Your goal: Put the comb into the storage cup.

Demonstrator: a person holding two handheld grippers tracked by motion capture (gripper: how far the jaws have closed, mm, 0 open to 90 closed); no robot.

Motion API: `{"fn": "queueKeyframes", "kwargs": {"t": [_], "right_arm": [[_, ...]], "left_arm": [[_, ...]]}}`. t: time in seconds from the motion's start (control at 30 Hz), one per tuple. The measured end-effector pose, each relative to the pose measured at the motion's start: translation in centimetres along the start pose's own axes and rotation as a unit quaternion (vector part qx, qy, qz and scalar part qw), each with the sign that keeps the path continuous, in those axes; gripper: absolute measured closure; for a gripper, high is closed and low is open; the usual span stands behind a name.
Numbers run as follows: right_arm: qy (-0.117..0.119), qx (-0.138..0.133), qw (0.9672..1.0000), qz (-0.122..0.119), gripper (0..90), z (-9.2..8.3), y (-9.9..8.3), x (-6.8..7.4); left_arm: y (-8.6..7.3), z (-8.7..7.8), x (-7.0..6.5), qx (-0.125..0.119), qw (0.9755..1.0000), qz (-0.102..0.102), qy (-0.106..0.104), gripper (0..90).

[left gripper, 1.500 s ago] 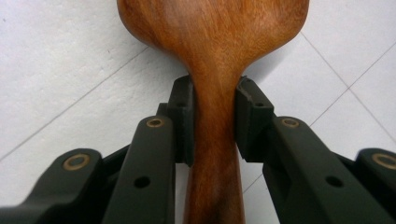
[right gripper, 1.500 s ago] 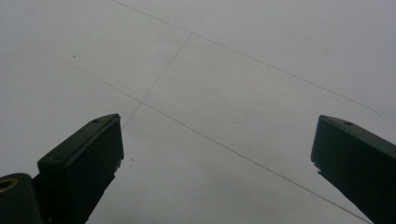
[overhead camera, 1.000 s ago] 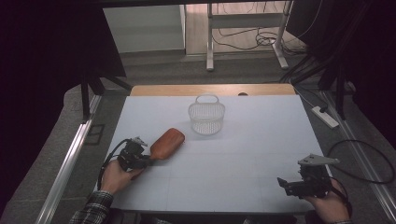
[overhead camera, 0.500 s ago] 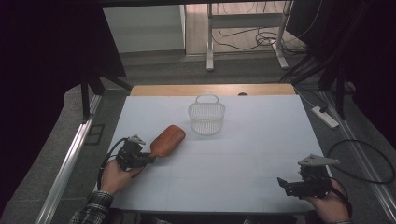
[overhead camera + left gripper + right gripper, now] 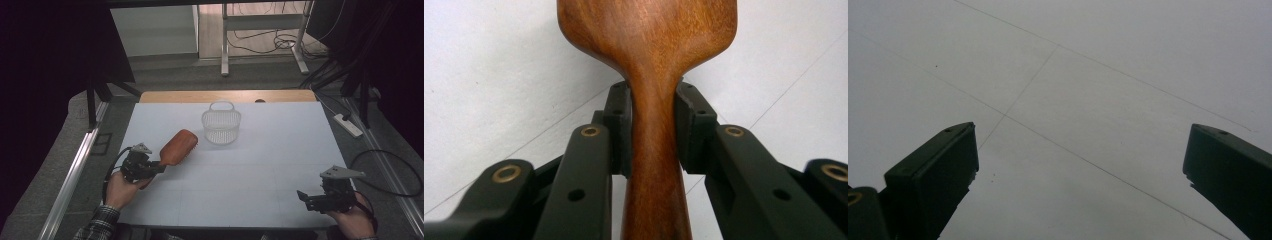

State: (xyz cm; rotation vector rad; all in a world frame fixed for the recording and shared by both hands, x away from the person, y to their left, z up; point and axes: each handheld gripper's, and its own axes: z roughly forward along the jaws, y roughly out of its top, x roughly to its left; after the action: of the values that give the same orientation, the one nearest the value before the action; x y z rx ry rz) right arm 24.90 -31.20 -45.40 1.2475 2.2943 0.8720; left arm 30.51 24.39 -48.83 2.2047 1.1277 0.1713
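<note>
High view, near edge: the right tongs (image 5: 305,196) rest spread and empty over the bench (image 5: 280,150). The left tongs (image 5: 152,169) pinch the wooden hairbrush (image 5: 178,146) by its handle, just above the bench's left side. Its long axis runs from the tongs up-right, head toward the wire basket (image 5: 221,126). The carrying step seems underway; next it likely needs lifting over the basket's rim.

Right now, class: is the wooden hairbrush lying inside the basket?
No, the wooden hairbrush is outside the basket, its handle clamped in the left hand-held gripper.
</note>
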Motion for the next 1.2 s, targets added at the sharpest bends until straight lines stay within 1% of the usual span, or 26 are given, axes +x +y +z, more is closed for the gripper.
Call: {"fn": "queueKeyframes", "kwargs": {"t": [0.33,0.43,0.53,0.63,0.73,0.93,1.0,1.1,1.17,1.2], "right_arm": [[0.003,-0.01,0.9999,-0.002,0.0,-0.2,0.0,0.0],[0.006,-0.012,0.9999,-0.002,0.0,-0.2,0.0,0.1],[0.008,-0.014,0.9999,-0.001,0.0,-0.3,0.0,0.1],[0.013,-0.023,0.9996,0.001,0.0,-0.3,0.1,0.1],[0.022,-0.035,0.9991,-0.002,0.0,-0.3,0.2,0.2],[0.035,-0.054,0.9978,-0.015,0.0,-0.1,0.7,0.4],[0.042,-0.062,0.9971,-0.015,0.0,-0.1,1.0,0.5],[0.047,-0.066,0.9965,-0.018,0.0,0.0,1.3,0.7],[0.053,-0.068,0.996,-0.023,0.0,0.1,1.6,0.8],[0.056,-0.074,0.9953,-0.026,0.0,0.1,1.8,0.8]], "left_arm": [[0.0,-1.1,-0.6,-0.033,0.9995,0.006,0.0,71.0],[0.0,-1.5,-0.8,-0.045,0.9989,0.007,-0.006,70.9],[0.1,-1.7,-1.0,-0.057,0.9983,0.007,-0.008,70.9],[0.1,-1.9,-1.3,-0.064,0.9979,0.011,-0.007,70.9],[0.2,-2.0,-1.5,-0.072,0.9973,0.013,-0.008,70.9],[0.4,-2.2,-2.1,-0.084,0.9961,0.024,-0.012,70.9],[0.5,-2.2,-2.2,-0.085,0.9959,0.028,-0.013,70.9],[0.6,-2.2,-2.5,-0.088,0.9954,0.035,-0.018,70.9],[0.7,-2.1,-2.8,-0.088,0.995,0.041,-0.021,70.9],[0.8,-2.1,-2.9,-0.088,0.9949,0.043,-0.022,70.9]]}}
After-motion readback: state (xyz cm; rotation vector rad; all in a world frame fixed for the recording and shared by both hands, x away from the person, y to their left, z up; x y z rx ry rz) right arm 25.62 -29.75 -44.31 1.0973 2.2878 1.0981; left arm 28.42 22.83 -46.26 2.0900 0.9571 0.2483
